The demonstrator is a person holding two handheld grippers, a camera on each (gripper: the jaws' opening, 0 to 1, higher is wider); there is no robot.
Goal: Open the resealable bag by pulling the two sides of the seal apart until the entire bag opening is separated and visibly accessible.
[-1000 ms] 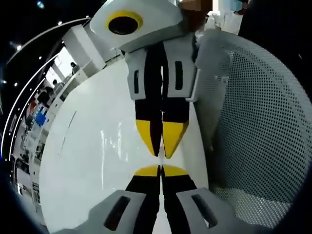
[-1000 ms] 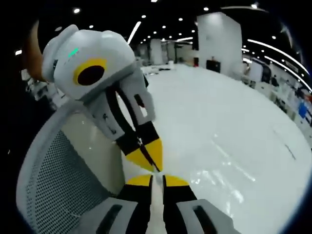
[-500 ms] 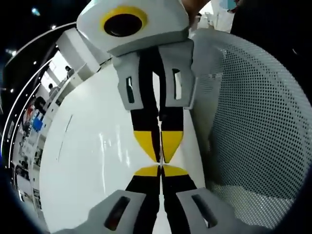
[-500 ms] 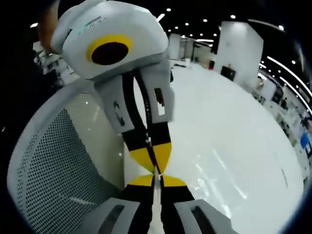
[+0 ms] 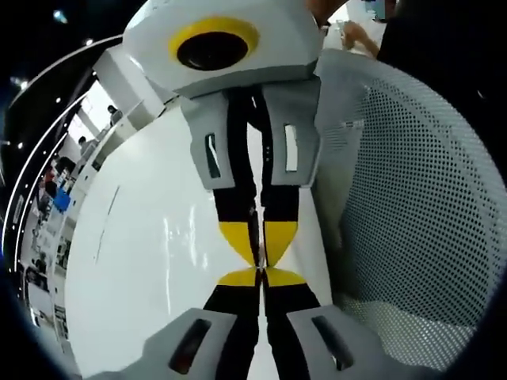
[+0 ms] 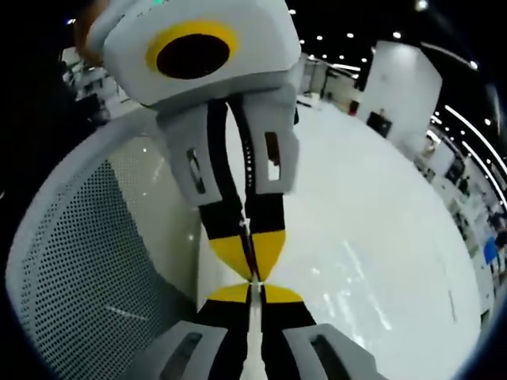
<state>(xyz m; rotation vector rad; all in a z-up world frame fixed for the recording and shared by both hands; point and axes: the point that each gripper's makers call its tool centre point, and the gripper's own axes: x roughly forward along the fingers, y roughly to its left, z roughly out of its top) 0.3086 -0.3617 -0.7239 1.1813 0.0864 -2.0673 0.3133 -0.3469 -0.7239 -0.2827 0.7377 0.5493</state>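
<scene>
A glossy white surface spans each view's centre. A perforated white chair back fills the right of the left gripper view. Left tongs and right tongs meet tip to tip, both jaw pairs pressed together. I cannot make out the bag or any grip on it.

Right tool: rises from the bottom edge, yellow-tipped jaws closed together, a thin pale strip showing in the slit between them; what the strip is cannot be told.
Left tool: comes down from the top, jaws pressed together, its yellow tips meeting the right tool's tips point to point.
Desk: glossy white, with light reflections.
Chair: perforated white mesh back, left of both tools.
Background: dark ceiling with spot lights, a white pillar.
</scene>
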